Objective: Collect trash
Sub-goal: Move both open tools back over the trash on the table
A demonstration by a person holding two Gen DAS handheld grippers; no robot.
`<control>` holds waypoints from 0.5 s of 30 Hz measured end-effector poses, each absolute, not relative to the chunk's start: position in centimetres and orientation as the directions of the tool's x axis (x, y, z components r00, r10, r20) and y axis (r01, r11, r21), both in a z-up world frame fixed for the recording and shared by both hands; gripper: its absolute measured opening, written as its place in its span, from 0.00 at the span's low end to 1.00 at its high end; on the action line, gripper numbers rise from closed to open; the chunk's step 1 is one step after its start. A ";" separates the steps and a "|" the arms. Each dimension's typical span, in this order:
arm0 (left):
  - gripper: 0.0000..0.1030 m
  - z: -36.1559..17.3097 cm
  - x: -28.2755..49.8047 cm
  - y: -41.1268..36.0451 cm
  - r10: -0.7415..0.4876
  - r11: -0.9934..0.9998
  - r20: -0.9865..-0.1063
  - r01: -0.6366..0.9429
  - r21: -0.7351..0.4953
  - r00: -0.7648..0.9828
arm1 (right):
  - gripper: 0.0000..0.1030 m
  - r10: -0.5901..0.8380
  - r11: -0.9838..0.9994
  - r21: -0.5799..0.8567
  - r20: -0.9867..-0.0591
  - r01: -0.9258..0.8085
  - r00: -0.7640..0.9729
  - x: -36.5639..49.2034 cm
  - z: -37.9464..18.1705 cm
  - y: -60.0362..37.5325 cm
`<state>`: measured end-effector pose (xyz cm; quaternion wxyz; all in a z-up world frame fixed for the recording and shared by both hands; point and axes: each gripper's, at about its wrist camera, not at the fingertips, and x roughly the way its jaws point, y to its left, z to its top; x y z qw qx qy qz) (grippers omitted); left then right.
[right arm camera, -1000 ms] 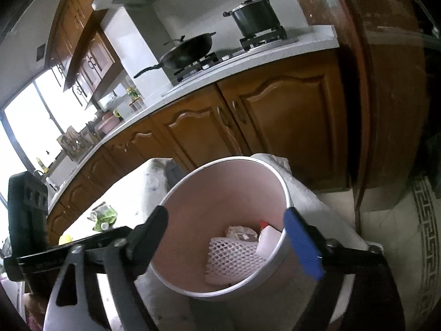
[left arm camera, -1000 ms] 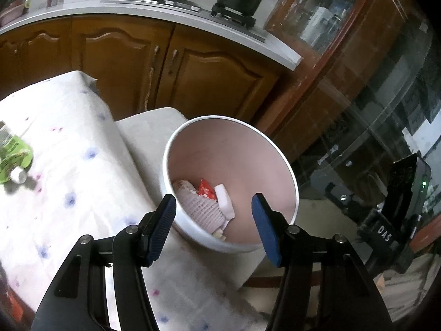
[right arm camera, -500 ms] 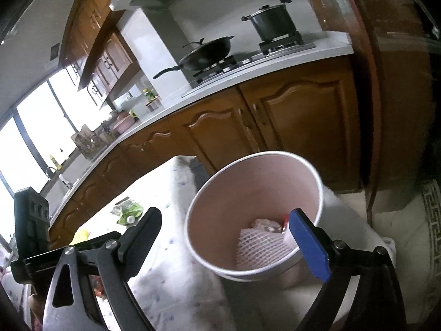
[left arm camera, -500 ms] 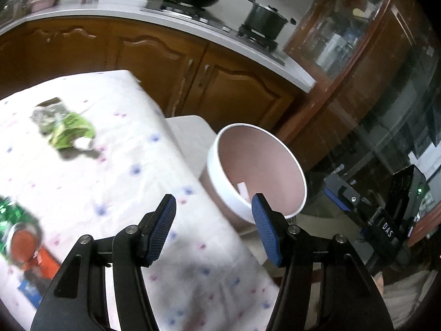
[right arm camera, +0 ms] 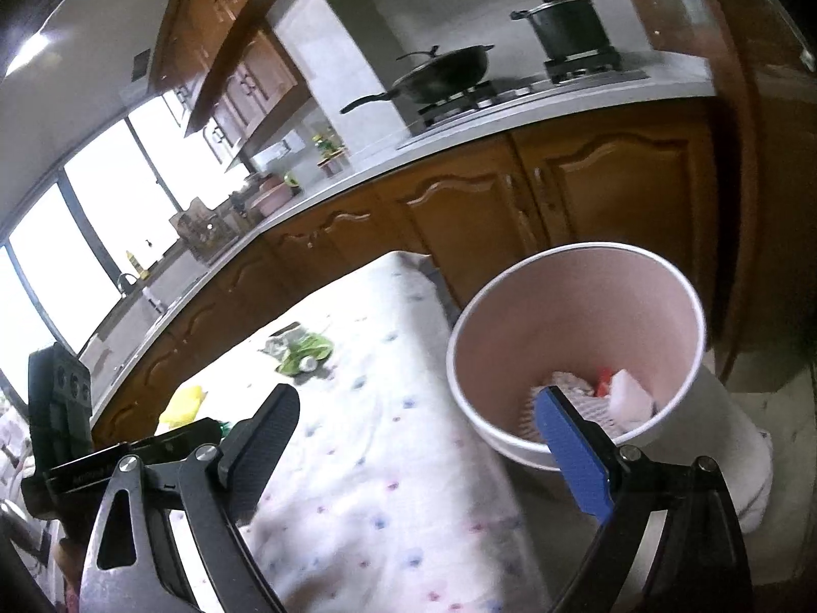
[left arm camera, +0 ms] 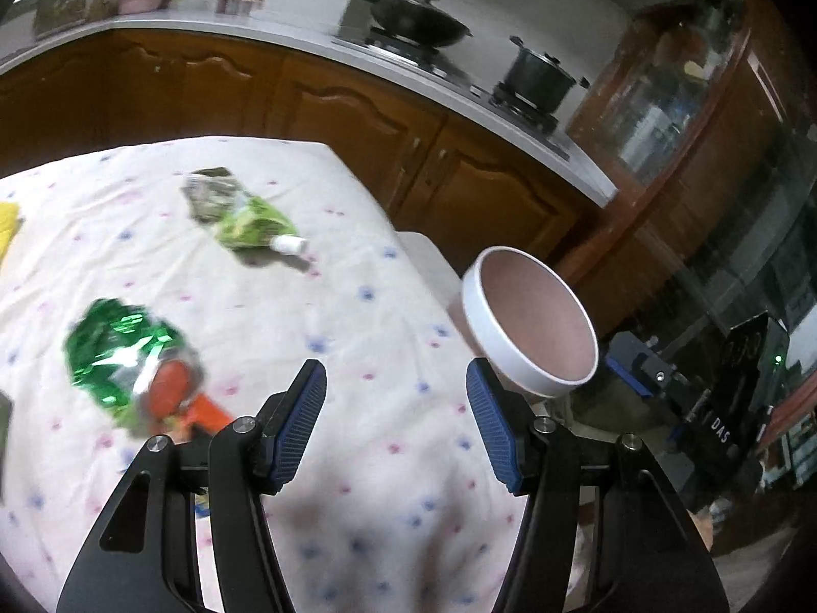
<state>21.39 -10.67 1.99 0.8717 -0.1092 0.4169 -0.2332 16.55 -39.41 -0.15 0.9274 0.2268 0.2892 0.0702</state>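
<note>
A white bin (left arm camera: 531, 327) (right arm camera: 577, 352) with a pink inside stands beside the table's right edge, with a white foam net (right arm camera: 561, 403) and other scraps at its bottom. On the flowered tablecloth (left arm camera: 357, 337) lie a shiny green wrapper with an orange part (left arm camera: 127, 357), a light green pouch with a white cap (left arm camera: 250, 227) (right arm camera: 306, 350) and a yellow item (right arm camera: 184, 403). My left gripper (left arm camera: 395, 403) hovers open over the cloth, nothing between its blue pads. My right gripper (right arm camera: 424, 439) is open too, its blue pad in front of the bin.
Brown kitchen cabinets (left arm camera: 357, 117) under a grey counter run along the far side, with a wok (left arm camera: 408, 15) and a pot (left arm camera: 541, 76) on the stove. A glass-fronted cupboard (left arm camera: 689, 102) stands right. The other gripper's black body (left arm camera: 740, 408) shows past the bin.
Both grippers have swung left, away from over the bin and toward the table. The green wrapper and pouch have come into the left wrist view; the bin has slid right.
</note>
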 end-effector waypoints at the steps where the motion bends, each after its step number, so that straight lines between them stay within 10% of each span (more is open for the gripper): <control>1: 0.56 2.0 21.2 -9.9 -0.491 0.871 -0.674 0.304 -0.386 0.552 | 0.92 0.265 0.889 0.458 -0.501 -0.008 0.824 16.5 0.0 -38.9; 15: 0.56 1.0 19.8 -0.1 -0.393 0.908 -0.679 0.144 -0.393 0.620 | 0.92 0.351 0.892 0.437 -0.514 -0.113 0.783 17.6 0.1 -32.4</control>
